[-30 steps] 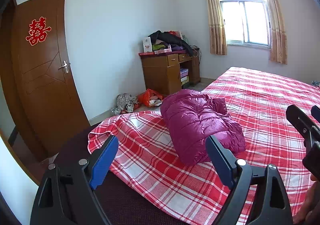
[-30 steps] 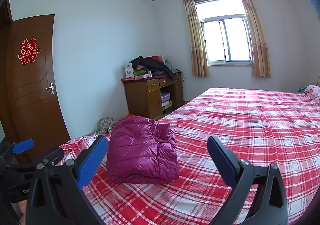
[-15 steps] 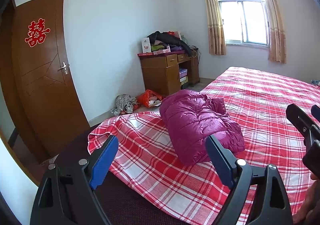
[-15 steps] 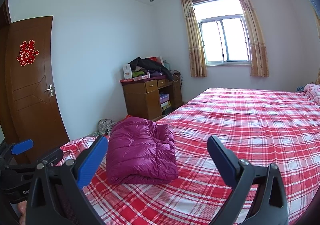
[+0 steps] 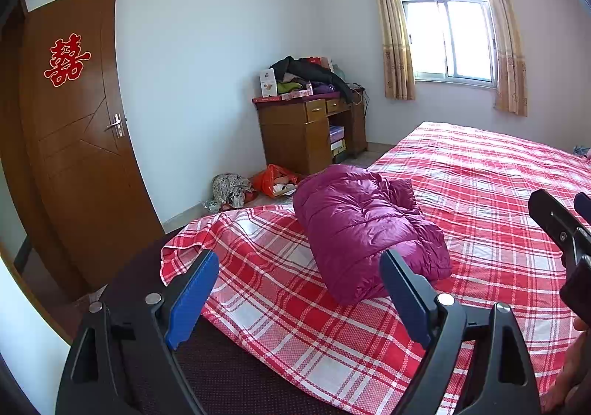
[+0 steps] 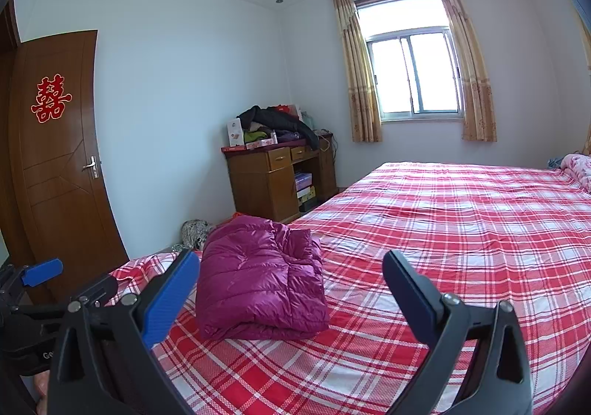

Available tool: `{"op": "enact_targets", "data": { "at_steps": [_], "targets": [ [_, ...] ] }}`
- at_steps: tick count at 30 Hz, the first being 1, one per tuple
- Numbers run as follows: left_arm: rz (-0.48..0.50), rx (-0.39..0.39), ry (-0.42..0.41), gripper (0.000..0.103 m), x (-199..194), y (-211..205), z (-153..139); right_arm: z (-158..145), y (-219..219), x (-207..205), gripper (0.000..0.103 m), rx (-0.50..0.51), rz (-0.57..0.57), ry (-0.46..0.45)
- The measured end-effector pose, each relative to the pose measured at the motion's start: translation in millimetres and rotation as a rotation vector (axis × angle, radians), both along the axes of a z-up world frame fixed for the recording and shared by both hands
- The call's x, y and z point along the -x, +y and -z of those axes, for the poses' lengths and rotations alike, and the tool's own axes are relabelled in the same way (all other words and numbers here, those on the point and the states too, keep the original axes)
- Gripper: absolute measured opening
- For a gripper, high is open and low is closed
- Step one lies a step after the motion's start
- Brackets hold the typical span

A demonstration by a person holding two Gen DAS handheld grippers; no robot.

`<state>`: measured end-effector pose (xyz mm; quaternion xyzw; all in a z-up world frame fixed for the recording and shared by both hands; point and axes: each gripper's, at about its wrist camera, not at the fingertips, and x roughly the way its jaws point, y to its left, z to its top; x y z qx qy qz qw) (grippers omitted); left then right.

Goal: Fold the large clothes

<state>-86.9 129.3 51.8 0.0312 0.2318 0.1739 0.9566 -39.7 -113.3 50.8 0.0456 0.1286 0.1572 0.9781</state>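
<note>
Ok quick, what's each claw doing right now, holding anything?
Left claw: open, holding nothing, short of the purple jacket.
Right claw: open, holding nothing.

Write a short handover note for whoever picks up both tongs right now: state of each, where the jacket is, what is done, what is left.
Left tongs: open, empty, held back from the jacket.
Right tongs: open, empty, also clear of it.
Jacket: purple puffer, lying as a folded bundle near the corner of the bed, on the red plaid sheet.
Done: the jacket looks folded; nothing grips it.
Left: probably only a check that the bundle holds its shape. No other loose large clothes show on the bed; the pile on the desk is untouched.
</note>
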Motion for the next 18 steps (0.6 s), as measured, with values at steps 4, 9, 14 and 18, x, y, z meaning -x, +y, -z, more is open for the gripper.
{"op": "enact_targets", "data": {
  "at_steps": [4, 9, 14, 18],
  "targets": [
    [0.006, -0.001, 0.003, 0.089, -0.8, -0.8, 0.8, -0.4, 0.0, 0.5, 0.101, 0.0, 0.007, -0.004],
    [0.004, -0.001, 0.0, 0.089, 0.3, -1.5, 0.2, -0.8, -0.3, 0.2, 0.101, -0.005, 0.01, -0.001],
    [-0.002, 0.001, -0.003, 0.089, 0.4, -1.4, -0.3, -1.7, -0.3, 1.3, 0.101, -0.006, 0.013, -0.01],
    [-0.005, 0.007, -0.005, 0.089, 0.2, -0.2, -0.6, -1.0, 0.3, 0.8, 0.101, -0.006, 0.017, -0.007]
  ]
}}
